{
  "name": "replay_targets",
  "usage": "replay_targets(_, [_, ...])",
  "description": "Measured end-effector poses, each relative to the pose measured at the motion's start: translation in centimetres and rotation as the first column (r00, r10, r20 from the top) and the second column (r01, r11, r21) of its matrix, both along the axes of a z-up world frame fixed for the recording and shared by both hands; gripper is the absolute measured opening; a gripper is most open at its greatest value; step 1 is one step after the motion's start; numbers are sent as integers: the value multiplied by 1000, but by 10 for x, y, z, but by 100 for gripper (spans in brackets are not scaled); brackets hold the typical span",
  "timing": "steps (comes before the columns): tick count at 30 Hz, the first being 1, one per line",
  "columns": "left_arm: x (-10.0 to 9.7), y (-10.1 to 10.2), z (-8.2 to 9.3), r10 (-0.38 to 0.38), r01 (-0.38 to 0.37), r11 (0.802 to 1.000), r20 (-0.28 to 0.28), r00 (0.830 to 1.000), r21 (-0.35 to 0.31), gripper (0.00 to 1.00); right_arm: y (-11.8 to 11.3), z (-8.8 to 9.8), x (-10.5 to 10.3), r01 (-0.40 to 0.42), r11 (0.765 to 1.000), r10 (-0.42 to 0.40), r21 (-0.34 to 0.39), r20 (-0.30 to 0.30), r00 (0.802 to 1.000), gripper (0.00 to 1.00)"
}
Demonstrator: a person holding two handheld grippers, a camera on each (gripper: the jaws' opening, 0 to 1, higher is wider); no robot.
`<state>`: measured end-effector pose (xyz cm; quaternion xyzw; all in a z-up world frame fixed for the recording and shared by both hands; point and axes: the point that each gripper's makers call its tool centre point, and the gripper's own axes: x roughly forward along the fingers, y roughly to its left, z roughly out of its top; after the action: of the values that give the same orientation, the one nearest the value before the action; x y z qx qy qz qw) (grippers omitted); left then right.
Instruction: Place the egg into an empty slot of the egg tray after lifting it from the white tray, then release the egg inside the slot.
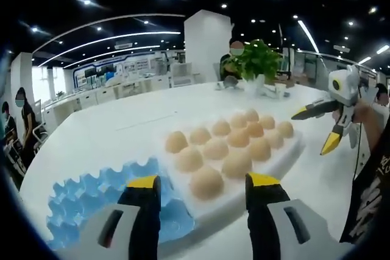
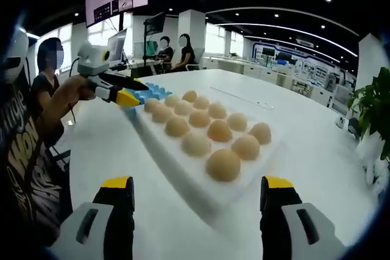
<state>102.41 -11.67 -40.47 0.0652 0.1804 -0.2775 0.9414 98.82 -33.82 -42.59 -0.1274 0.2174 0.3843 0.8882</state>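
- On the long white table (image 1: pixel 109 132), a white tray (image 1: pixel 268 165) holds rows of tan eggs, and a blue egg tray (image 1: pixel 91 202) lies touching its end, so each lift from one to the other is a short carry.
- In the left gripper view, the left gripper (image 1: pixel 204 190) hangs low over the near end of the white tray, jaws spread wide and holding nothing; they straddle the nearest egg (image 1: pixel 206 182), which I take as lining up for a grasp.
- That egg sits in its dimple with the rounded dome up, so its long axis seems to run roughly upright, though the lower part is hidden in the tray.
- The blue egg tray's visible slots are empty, just left of the left jaw.
- In the right gripper view, the right gripper (image 2: pixel 198 190) is held back from the white tray's opposite end, jaws apart and empty, apparently kept clear of the work.
- From there the left gripper (image 2: pixel 125 92) appears at the far end, beside the blue egg tray (image 2: pixel 152 89), a person's hand (image 2: pixel 76 89) around its body.
- No egg is lifted yet.
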Motion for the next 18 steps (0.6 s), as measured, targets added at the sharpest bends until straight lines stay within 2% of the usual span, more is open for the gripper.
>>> replay_targets(3, [1, -4, -2, -4, 4, 1000, -2, 1000, 3, 53, -2, 0, 0, 4, 1000, -4, -2, 2, 1000, 88])
replay_targets(6, [3, -4, -8, -1, 2, 999, -11, 1000, 34, 53, -4, 1, -1, 7, 1000, -7, 3, 3, 1000, 88])
replay_targets(10, [3, -6, -13, -5, 6, 999, -28, 1000, 33, 51, -5, 0, -1, 10, 1000, -10, 3, 4, 1000, 88])
replay_targets(18, [2, -13, -20, -36, 38, 997, -33, 999, 63, 33, -6, -1, -2, 16, 1000, -16, 8, 1, 1000, 88])
